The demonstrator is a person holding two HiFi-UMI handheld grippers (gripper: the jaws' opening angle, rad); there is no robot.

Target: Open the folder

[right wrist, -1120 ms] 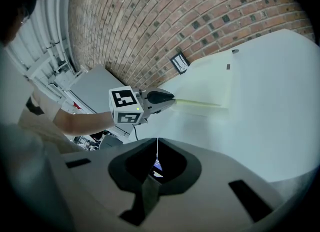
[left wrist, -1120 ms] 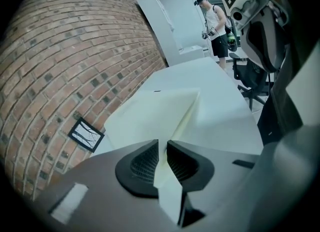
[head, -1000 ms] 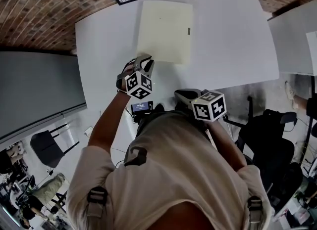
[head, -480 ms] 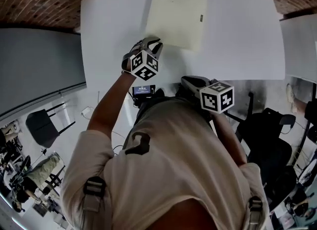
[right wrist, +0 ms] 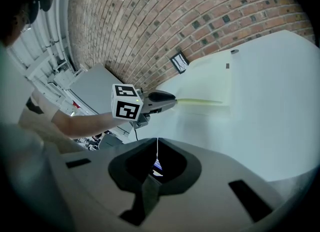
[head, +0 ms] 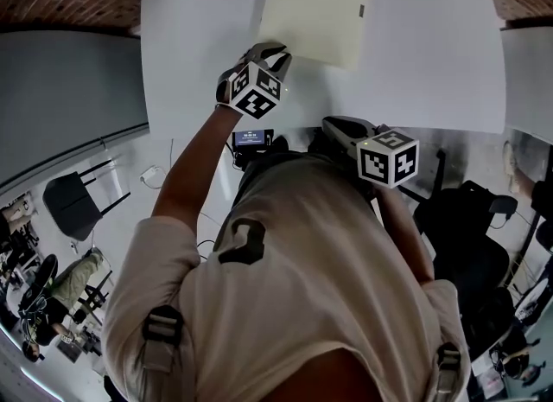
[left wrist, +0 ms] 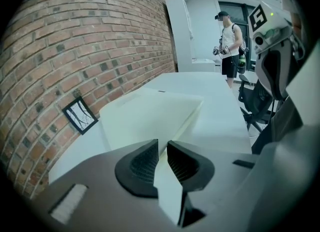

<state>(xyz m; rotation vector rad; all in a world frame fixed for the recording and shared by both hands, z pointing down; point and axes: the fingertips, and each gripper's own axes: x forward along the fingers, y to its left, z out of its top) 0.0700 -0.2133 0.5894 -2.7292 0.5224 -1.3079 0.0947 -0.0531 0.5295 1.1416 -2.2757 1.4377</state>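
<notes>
A pale yellow folder (head: 315, 11) lies flat at the far side of the white table (head: 199, 37). My left gripper (head: 275, 51) is at its near left corner. In the left gripper view the jaws (left wrist: 162, 151) stand almost together with a thin pale sheet, the folder's cover corner (left wrist: 167, 191), pinched between the pads. The right gripper view shows that gripper (right wrist: 172, 99) at the folder's edge (right wrist: 202, 102), where the cover stands slightly raised. My right gripper (head: 341, 125) hangs shut and empty over the table's near edge, apart from the folder.
A brick wall (left wrist: 75, 41) runs along the table's far side, with a small framed picture (left wrist: 80, 116) leaning on it. A second white table (head: 527, 72) stands at the right, with a black office chair (head: 467, 245) below it. A person (left wrist: 230, 41) stands far off.
The left gripper has rolled a little at the folder's corner, as its marker cube shows. The head view has tipped, so the table sits higher in the picture. The right gripper kept still.
</notes>
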